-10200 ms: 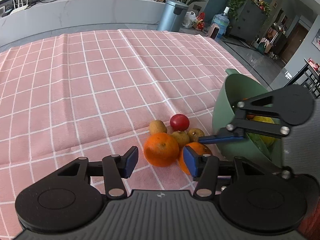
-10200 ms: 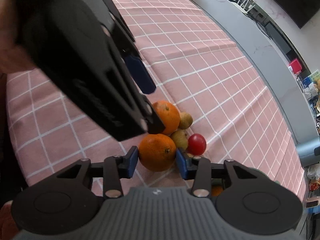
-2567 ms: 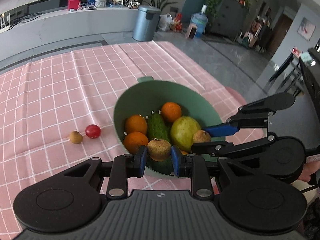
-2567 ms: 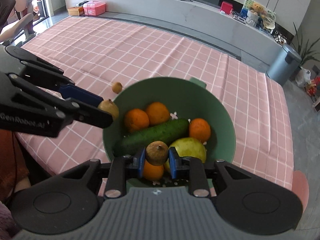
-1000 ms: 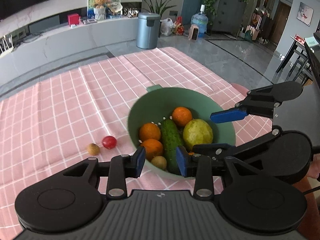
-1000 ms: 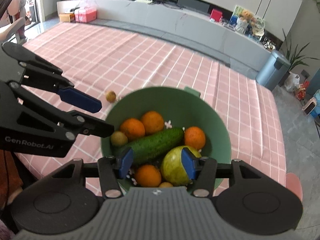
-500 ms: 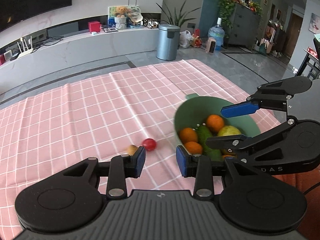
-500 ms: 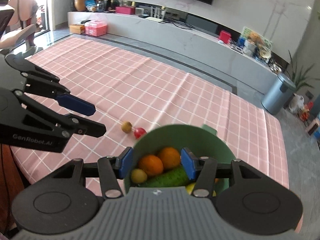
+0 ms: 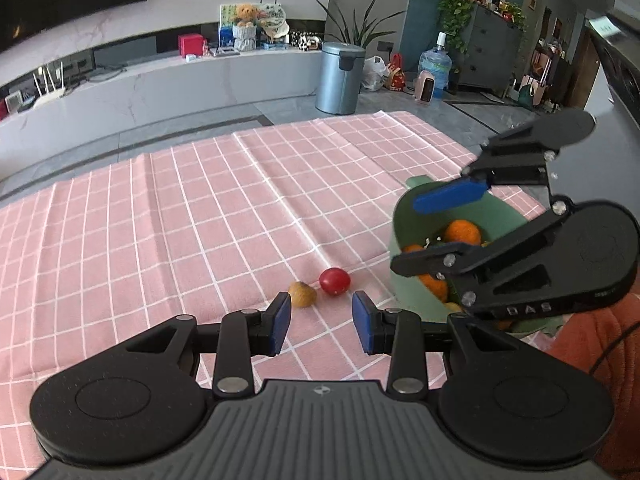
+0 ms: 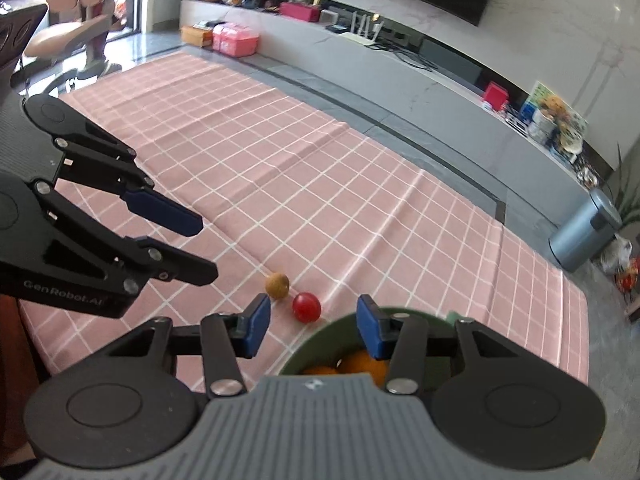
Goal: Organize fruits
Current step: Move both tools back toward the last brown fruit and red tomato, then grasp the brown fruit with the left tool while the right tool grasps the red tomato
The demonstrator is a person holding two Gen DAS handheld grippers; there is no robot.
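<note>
Both grippers have left the bowl [image 9: 416,304]. From the left wrist, the left gripper [image 9: 322,318] hangs empty, jaws apart, above a brown fruit [image 9: 302,294] and tomato [image 9: 334,281] on the cloth [image 9: 200,220]. From the right wrist, the right gripper [image 10: 312,324], jaws just narrowing yet spread, holds nothing.

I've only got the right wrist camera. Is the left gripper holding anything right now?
Observer: No. Seen head-on, the left gripper is open, with nothing between its pads.
Operator: Is the red tomato touching the bowl?
Observer: No. The left wrist view shows a strip of pink cloth between the red tomato and the green bowl.
Operator: Which fruit is nearer that gripper?
Observer: The brown fruit, which lies just past its left fingertip.
</note>
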